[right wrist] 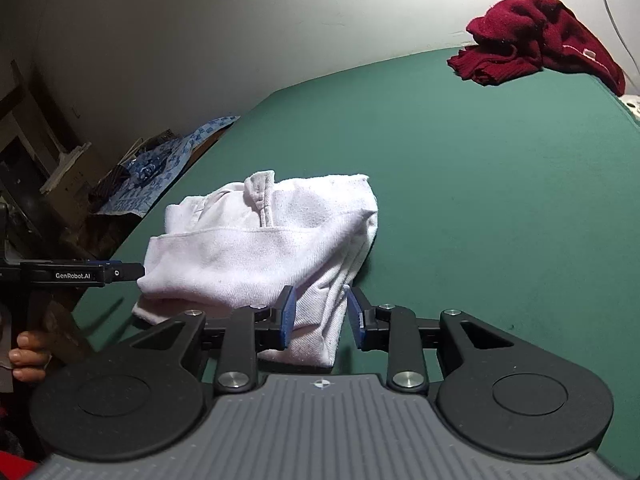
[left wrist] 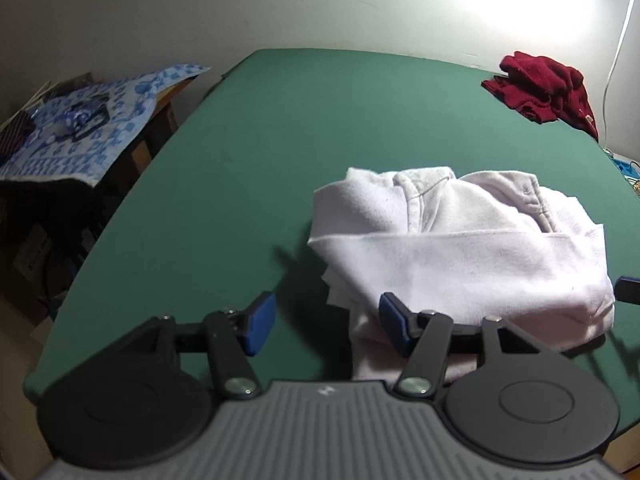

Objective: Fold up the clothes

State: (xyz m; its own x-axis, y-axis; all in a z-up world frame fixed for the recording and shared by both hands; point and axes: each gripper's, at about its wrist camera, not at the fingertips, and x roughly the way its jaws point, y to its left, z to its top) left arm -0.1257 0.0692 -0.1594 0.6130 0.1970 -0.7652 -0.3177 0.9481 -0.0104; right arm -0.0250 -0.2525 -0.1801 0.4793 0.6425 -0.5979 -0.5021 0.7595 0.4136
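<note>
The white garment (right wrist: 264,248) lies half-folded on the green surface (right wrist: 480,200) — long axis side to side. The right gripper (right wrist: 320,318), jaws apart, straddles its near edge; the left gripper (left wrist: 324,326), also apart, sits beside its left end.

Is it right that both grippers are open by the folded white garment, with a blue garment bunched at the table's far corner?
Not quite: the bunched garment at the green table's far corner is dark red, as the right wrist view shows. The left gripper and right gripper are open by the folded white garment.
</note>
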